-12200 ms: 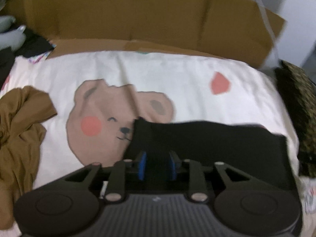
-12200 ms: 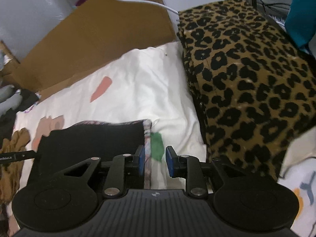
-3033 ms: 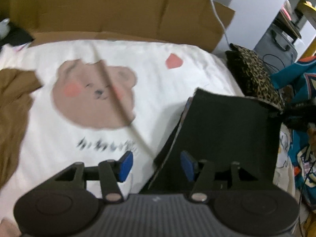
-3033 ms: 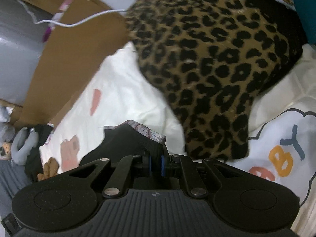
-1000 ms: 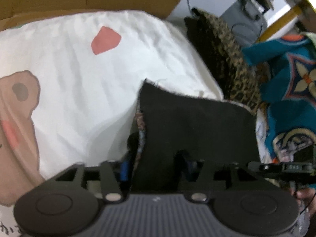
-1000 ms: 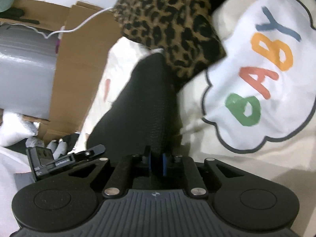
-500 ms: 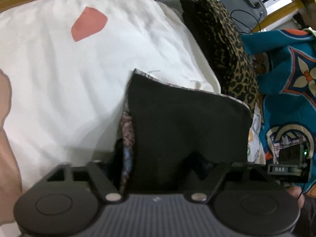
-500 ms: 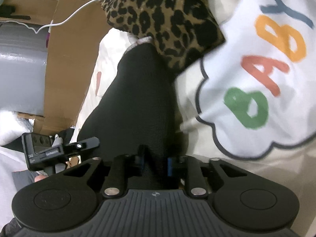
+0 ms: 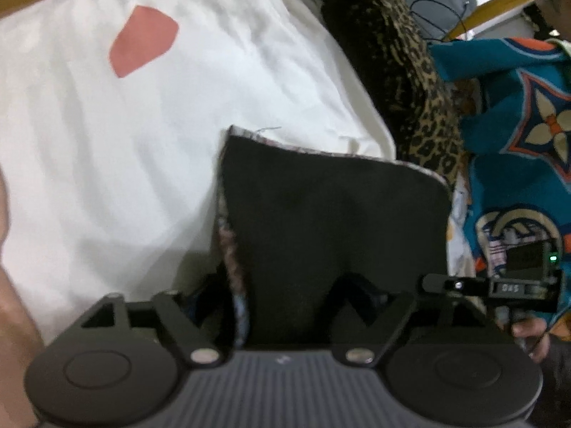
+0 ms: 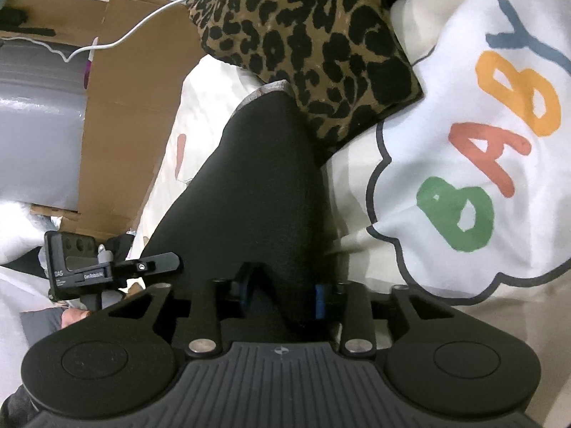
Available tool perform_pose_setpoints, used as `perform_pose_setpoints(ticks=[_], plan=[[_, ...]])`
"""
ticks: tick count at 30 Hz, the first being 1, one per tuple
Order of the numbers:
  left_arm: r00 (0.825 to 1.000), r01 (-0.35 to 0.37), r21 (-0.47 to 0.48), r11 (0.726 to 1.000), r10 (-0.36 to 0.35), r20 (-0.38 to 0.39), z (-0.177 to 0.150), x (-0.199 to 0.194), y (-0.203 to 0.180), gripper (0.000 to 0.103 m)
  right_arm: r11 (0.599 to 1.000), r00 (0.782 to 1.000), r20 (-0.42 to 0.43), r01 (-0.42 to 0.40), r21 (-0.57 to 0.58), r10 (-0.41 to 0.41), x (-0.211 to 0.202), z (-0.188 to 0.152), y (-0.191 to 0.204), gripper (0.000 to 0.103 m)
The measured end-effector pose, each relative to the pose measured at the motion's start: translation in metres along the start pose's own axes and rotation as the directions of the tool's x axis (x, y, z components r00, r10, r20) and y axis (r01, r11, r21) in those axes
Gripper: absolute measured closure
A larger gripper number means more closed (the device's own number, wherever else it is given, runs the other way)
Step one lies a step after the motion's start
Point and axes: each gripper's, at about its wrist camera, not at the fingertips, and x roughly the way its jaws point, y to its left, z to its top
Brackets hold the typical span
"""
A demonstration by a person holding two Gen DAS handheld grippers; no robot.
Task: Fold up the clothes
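While folded black garment (image 10: 249, 178) lies flat, right hand-held gripper (image 10: 282, 294) spread.

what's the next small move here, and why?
Probably draw both grippers straight back off the black folded garment. The right gripper and left gripper both look open around its near edge, and it lies flat on the white bedding against the leopard-print pile.

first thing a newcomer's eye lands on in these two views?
Probably the folded black garment, filling the middle of both views between the open fingers of the right gripper. Next, the leopard-print fabric at its far end and the colourful BABY print on the white bedding to the right.
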Motion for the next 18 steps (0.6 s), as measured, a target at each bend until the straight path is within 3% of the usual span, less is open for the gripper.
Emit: perform_pose_setpoints(ticks=[4,7,8,9,11,14,18], plan=[[1.0,0.014,0.016,1.0,-0.014,-0.024,0.006,0.004,-0.001,0.013,1.0,1.0,-0.005,-0.016,0.0,0.016,0.006,0.003,-0.002,0.063],[0.999,-0.01,0.019,1.0,0.01,-0.04,0.01,0.004,-0.001,0.04,0.999,1.0,0.0,-0.03,0.017,0.03,0.01,0.004,-0.004,0.064],[0.999,-0.007,0.006,1.0,0.007,-0.048,0.011,0.002,0.001,0.049,0.999,1.0,-0.002,-0.023,0.023,0.023,0.01,0.004,-0.003,0.068],[0.999,-0.009,0.001,1.0,0.009,-0.051,0.012,0.001,0.0,0.055,1.0,1.0,-0.005,-0.013,0.029,0.013,0.01,0.004,-0.002,0.076],[0.998,-0.017,-0.005,1.0,0.017,-0.055,0.013,-0.004,-0.002,0.06,0.999,1.0,-0.012,0.009,0.037,-0.009,0.01,0.004,0.001,0.082],[0.997,-0.038,-0.006,0.999,0.038,-0.068,0.013,-0.003,-0.007,0.062,0.998,0.998,-0.033,0.054,0.012,-0.053,0.011,0.004,0.013,0.093],[0.994,-0.087,0.037,0.996,0.089,-0.058,0.008,-0.002,-0.018,0.065,0.991,0.989,-0.059,0.13,-0.032,-0.132,0.012,0.006,0.03,0.094]])
